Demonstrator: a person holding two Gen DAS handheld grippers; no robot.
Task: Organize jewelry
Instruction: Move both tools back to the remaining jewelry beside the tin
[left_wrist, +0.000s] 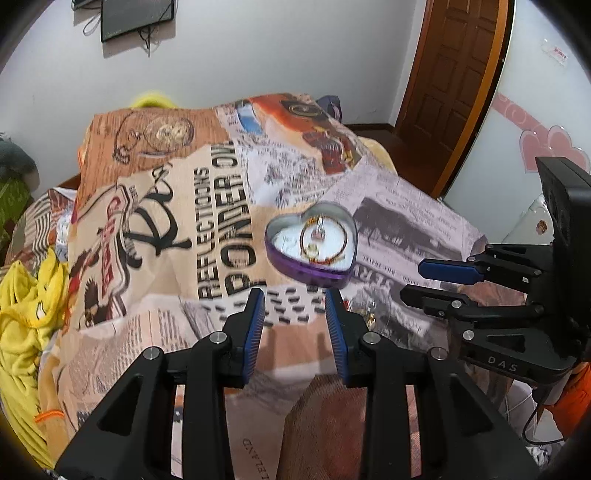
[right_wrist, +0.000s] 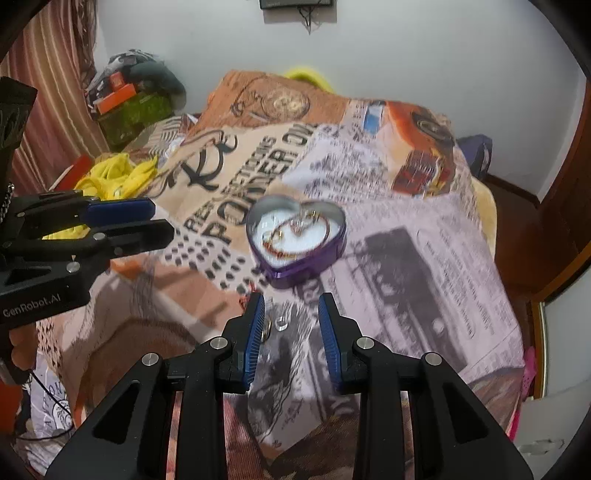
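A purple heart-shaped tin (left_wrist: 345, 271) sits open on the printed blanket, also in the right wrist view (right_wrist: 334, 243). Inside lie a gold bangle (left_wrist: 345, 236) and small gold pieces (right_wrist: 275, 236). Loose small rings (right_wrist: 281, 324) lie on the blanket just in front of the tin, between my right gripper's fingers; they show beside the left gripper's right finger too (left_wrist: 370, 317). My left gripper (left_wrist: 295, 310) is open and empty, just short of the tin. My right gripper (right_wrist: 291, 314) is open and empty, above the loose rings.
The blanket (left_wrist: 192, 192) with newspaper print covers a bed. Yellow clothing (left_wrist: 26, 306) lies at its left side. Boxes and clutter (right_wrist: 129, 99) stand at the far left corner. A wooden door (left_wrist: 454, 74) is at the right.
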